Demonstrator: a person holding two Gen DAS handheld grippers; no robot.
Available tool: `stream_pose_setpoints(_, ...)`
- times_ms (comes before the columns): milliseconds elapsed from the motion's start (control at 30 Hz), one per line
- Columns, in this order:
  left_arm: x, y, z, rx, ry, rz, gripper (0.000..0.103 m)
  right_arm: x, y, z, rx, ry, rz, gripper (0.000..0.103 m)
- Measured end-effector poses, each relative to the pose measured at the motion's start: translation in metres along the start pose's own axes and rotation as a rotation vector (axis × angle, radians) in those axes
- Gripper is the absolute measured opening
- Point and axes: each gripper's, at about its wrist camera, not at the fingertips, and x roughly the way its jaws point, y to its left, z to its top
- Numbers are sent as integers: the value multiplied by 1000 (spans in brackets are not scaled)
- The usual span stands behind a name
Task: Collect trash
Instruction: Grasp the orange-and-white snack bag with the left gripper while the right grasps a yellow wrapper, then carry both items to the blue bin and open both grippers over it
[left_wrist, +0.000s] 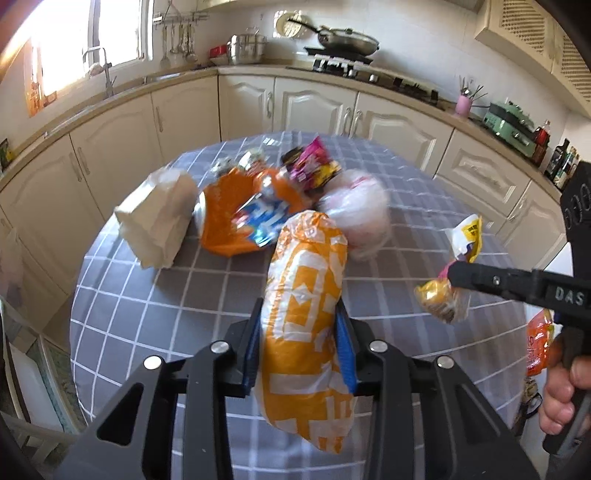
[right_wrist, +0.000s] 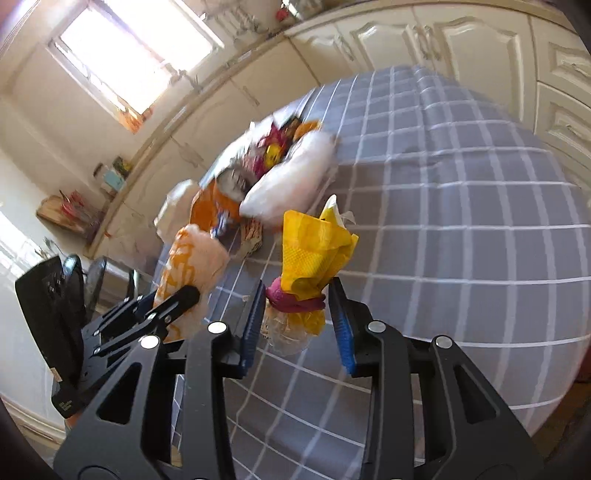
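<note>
My left gripper (left_wrist: 301, 314) is shut on an orange-and-white plastic bag (left_wrist: 306, 314), held above the grey checked table (left_wrist: 147, 314); it also shows in the right wrist view (right_wrist: 192, 266). My right gripper (right_wrist: 297, 295) is shut on a yellow crumpled wrapper (right_wrist: 306, 254), lifted off the table; the wrapper also shows in the left wrist view (left_wrist: 448, 291). A trash pile lies at the table's far side: an orange snack bag (left_wrist: 240, 218), a white paper bag (left_wrist: 159, 218), a white plastic bag (left_wrist: 354, 210) and a pink wrapper (left_wrist: 312, 162).
Cream kitchen cabinets (left_wrist: 314, 103) ring the table, with a stove and pan (left_wrist: 347, 40) on the counter behind. Another orange wrapper (left_wrist: 539, 343) shows at the right edge, beside the hand holding the right gripper.
</note>
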Motion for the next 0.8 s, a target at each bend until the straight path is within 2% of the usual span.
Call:
stream_pose_setpoints(133, -18, -31, 21, 20, -56, -55, 34, -39, -25, 9, 30, -110, 0, 35)
stream_pose_setpoints(200, -20, -59, 38, 47, -86, -105, 34, -59, -46, 15, 63, -162, -16, 35)
stream_pose_setpoints(300, -13, -111, 64, 111, -104, -186, 34, -98, -91, 21, 124, -251, -94, 35)
stream_pose_setpoints(400, 6, -175, 83, 189, -95, -280, 34, -134, -154, 20, 234, -313, -195, 35)
stream_pose_setpoints(467, 26, -218, 90, 241, -63, -337, 34, -154, -201, 13, 314, -330, -280, 35)
stream_pose_setpoints(600, 79, -309, 89, 308, 73, -443, 34, -170, -274, -1, 436, -310, -384, 35)
stream_pose_setpoints(800, 155, -407, 59, 435, 246, -463, 35, -157, -365, -31, 597, -237, -450, 35)
